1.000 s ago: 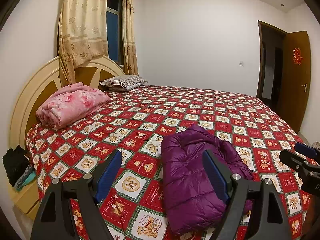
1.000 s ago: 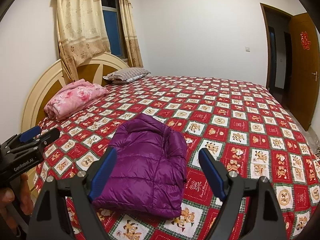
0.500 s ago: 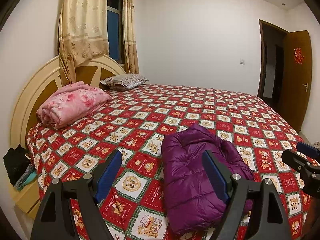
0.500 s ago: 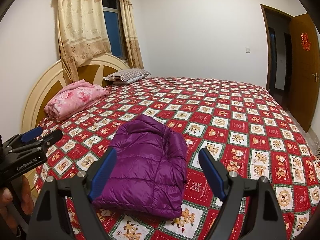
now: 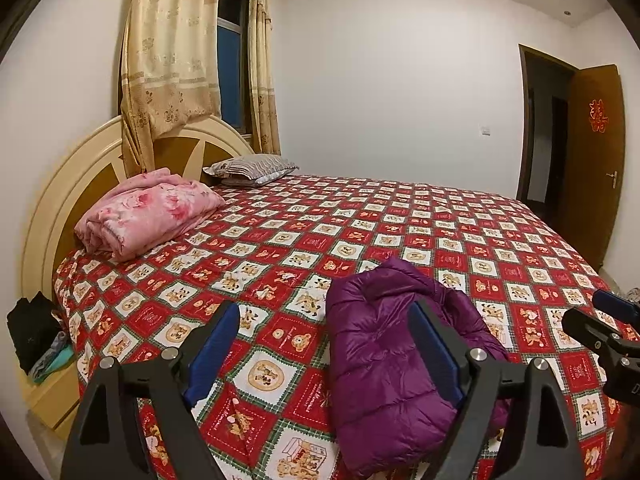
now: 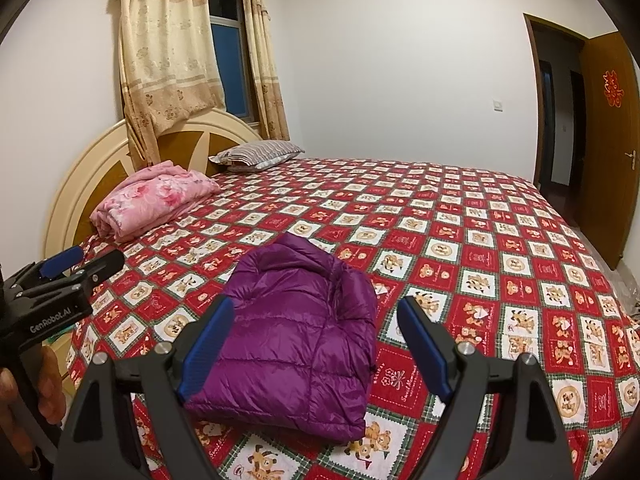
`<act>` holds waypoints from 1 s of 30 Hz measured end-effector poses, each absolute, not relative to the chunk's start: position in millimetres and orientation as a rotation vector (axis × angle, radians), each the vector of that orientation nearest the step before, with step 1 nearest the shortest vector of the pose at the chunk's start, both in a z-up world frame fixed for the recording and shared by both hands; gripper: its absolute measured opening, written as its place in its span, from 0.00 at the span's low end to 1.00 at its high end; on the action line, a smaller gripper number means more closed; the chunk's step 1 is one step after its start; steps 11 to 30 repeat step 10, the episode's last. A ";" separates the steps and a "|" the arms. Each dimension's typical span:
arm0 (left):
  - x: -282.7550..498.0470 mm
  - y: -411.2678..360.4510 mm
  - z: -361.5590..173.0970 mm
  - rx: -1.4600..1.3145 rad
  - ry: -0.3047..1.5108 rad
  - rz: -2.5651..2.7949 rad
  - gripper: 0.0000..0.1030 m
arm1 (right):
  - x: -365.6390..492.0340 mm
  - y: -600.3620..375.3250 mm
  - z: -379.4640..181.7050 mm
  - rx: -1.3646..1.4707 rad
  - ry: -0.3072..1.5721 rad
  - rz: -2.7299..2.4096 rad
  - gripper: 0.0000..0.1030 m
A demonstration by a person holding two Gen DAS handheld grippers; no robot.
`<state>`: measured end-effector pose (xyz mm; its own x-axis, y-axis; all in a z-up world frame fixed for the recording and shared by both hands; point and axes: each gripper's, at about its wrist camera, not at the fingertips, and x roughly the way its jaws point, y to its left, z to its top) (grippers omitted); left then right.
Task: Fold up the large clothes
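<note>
A purple puffer jacket (image 5: 384, 364) lies folded into a compact bundle on the near part of the bed; it also shows in the right wrist view (image 6: 300, 340). My left gripper (image 5: 324, 344) is open and empty, held above the bed's near edge with the jacket just behind its right finger. My right gripper (image 6: 316, 340) is open and empty, held above the jacket's near end. Each gripper shows at the edge of the other's view: the right gripper (image 5: 600, 328) and the left gripper (image 6: 72, 266).
The bed (image 5: 400, 216) has a red checked cartoon cover. A folded pink blanket (image 5: 148, 212) and a striped pillow (image 5: 252, 166) lie by the headboard (image 5: 60, 192). A bedside cabinet with dark clothes (image 5: 32, 336) stands at left. An open door (image 5: 596, 152) is at right.
Both grippers have drifted slightly back and up, so the view has shifted a little. The jacket has not moved and both grippers stay open.
</note>
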<state>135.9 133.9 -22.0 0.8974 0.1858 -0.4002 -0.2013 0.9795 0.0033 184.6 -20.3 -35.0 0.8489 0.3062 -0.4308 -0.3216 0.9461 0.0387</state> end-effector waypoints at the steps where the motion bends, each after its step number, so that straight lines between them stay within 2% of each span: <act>1: 136.6 134.8 -22.8 -0.039 0.414 0.203 0.84 | 184.9 -20.1 -34.5 -0.036 0.448 0.332 0.84; 30: 138.7 126.6 -26.2 0.003 0.403 0.197 0.85 | 185.8 -20.4 -35.8 -0.035 0.453 0.329 0.84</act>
